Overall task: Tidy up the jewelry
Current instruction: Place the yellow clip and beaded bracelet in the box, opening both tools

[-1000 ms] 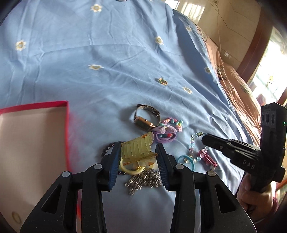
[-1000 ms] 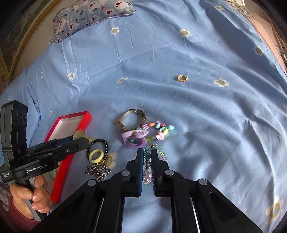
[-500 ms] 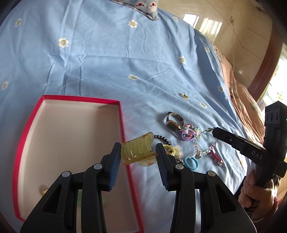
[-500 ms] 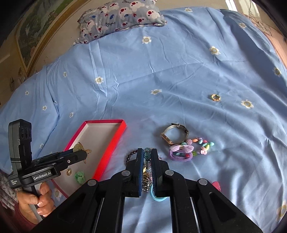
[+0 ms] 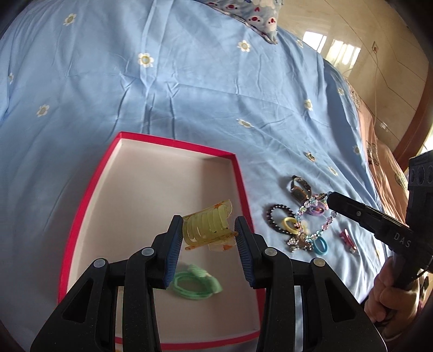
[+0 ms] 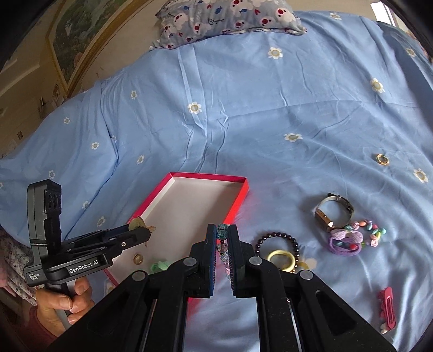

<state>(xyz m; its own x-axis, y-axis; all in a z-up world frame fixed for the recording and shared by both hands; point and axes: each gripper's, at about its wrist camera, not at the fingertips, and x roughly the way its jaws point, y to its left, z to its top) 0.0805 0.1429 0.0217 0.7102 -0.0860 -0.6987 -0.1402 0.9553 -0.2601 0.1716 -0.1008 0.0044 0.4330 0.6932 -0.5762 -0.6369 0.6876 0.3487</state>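
Observation:
My left gripper (image 5: 207, 230) is shut on a yellow hair claw clip (image 5: 208, 226) and holds it above the inside of the red box (image 5: 240, 176). A green hair tie (image 5: 196, 287) lies in that box. My right gripper (image 6: 222, 235) is shut on a pastel beaded bracelet (image 6: 222, 232), which hangs off the bedspread just right of the red box (image 6: 240, 200). In the left wrist view the beaded bracelet (image 5: 315, 216) dangles from the right gripper (image 5: 331, 199) over the jewelry pile. The left gripper (image 6: 147, 231) shows at the lower left of the right wrist view.
On the blue flowered bedspread (image 6: 270, 113) lie a watch (image 6: 334, 211), a dark bead bracelet (image 6: 278, 239), a yellow ring (image 6: 281, 260), a purple hair tie (image 6: 346, 241), a red clip (image 6: 387, 306) and a small gold ring (image 6: 382, 159). A patterned pillow (image 6: 230, 19) sits far back.
The left gripper has carried the claw clip from over the pile to above the box. The right gripper has lifted the beaded bracelet off the bedspread and moved toward the box.

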